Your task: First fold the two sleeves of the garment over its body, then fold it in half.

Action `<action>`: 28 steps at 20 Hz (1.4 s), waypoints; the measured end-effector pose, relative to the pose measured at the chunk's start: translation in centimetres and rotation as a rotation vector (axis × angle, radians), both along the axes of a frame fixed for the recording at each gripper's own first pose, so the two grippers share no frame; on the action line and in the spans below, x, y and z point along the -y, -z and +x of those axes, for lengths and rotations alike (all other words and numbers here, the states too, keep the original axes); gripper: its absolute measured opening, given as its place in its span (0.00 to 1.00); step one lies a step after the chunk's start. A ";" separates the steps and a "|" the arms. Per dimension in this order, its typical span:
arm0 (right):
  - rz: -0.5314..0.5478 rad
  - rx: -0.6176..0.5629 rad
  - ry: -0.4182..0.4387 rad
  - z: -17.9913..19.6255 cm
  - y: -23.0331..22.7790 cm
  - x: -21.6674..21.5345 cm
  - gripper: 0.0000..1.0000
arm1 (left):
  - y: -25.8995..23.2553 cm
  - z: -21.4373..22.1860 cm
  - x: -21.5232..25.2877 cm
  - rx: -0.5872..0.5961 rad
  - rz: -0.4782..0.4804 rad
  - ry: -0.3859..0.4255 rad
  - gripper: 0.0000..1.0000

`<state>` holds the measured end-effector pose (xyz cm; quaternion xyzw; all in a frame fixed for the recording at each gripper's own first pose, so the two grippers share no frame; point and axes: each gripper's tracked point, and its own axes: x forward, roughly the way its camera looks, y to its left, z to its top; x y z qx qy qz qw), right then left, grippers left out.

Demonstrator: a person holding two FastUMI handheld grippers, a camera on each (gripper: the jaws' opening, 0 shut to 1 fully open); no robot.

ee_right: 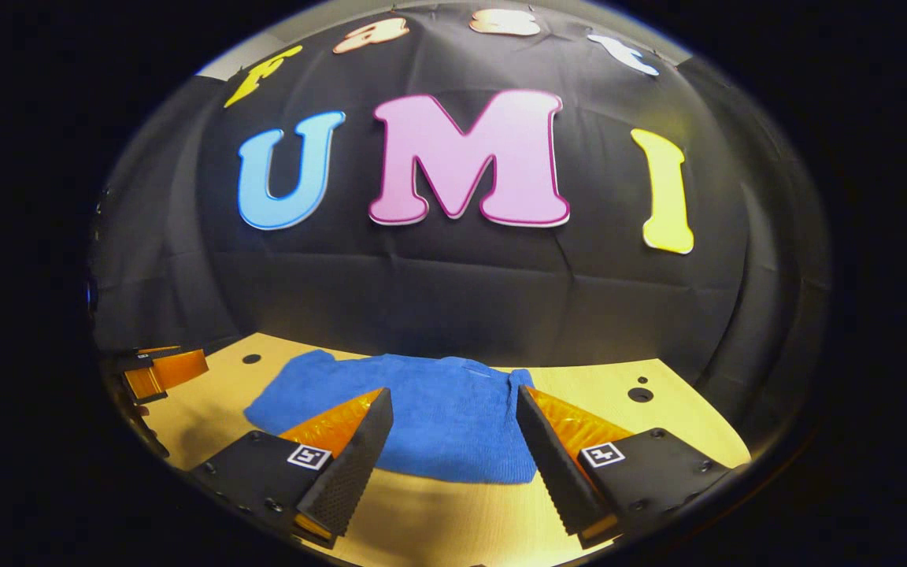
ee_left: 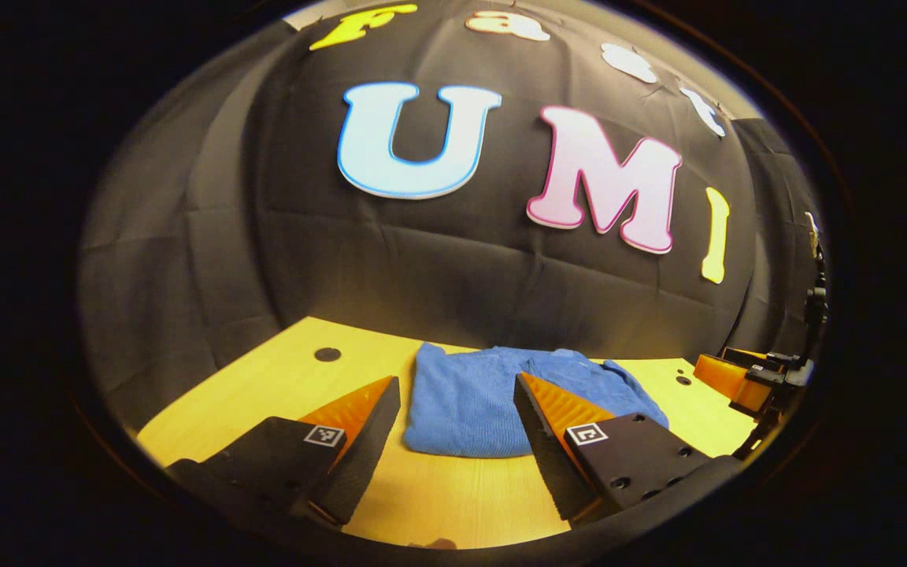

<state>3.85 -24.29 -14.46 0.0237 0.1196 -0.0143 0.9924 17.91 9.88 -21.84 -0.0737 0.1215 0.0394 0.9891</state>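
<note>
- Left gripper view: blue garment (ee_left: 485, 402) lies flat on the wooden table (ee_left: 280, 378), toward the far edge, just ahead of the fingers.
- Garment reads as a compact near-rectangle here; left side edge straight, no sleeve sticking out that side.
- A lump of cloth sits out on the garment's right side in this view; could be a sleeve laid over or only part tucked, cannot tell.
- Right gripper view: same garment (ee_right: 430, 417), with one corner or sleeve end spreading out to the left; right edge straight.
- Judgement: sleeve folds look at least partly done, one side may need tidying; the fold in half looks not yet done, since the body lies at full length.
- Left gripper (ee_left: 457, 421): jaws spread wide, nothing between them, held above the table, short of the garment's near hem, no contact.
- Right gripper (ee_right: 453, 429): jaws spread wide too, empty, hovering at the near hem, apart from the cloth.
- Right gripper also seen far right in the left gripper view; the left one at the left edge of the right gripper view.
- Next likely needs both claws on the near hem corners.
</note>
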 end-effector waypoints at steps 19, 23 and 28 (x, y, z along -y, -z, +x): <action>0.061 0.007 -0.094 -26.5 -14.2 -6.4 0.95 | -17.1 -25.1 4.6 0.232 0.102 -0.012 0.83; 0.085 0.142 -0.077 -26.1 -17.5 -5.9 0.95 | -19.1 -24.8 8.0 0.294 0.115 0.047 0.83; 0.071 0.376 -0.072 -25.8 -22.1 -5.4 0.94 | -21.6 -25.4 11.0 0.392 0.158 0.103 0.83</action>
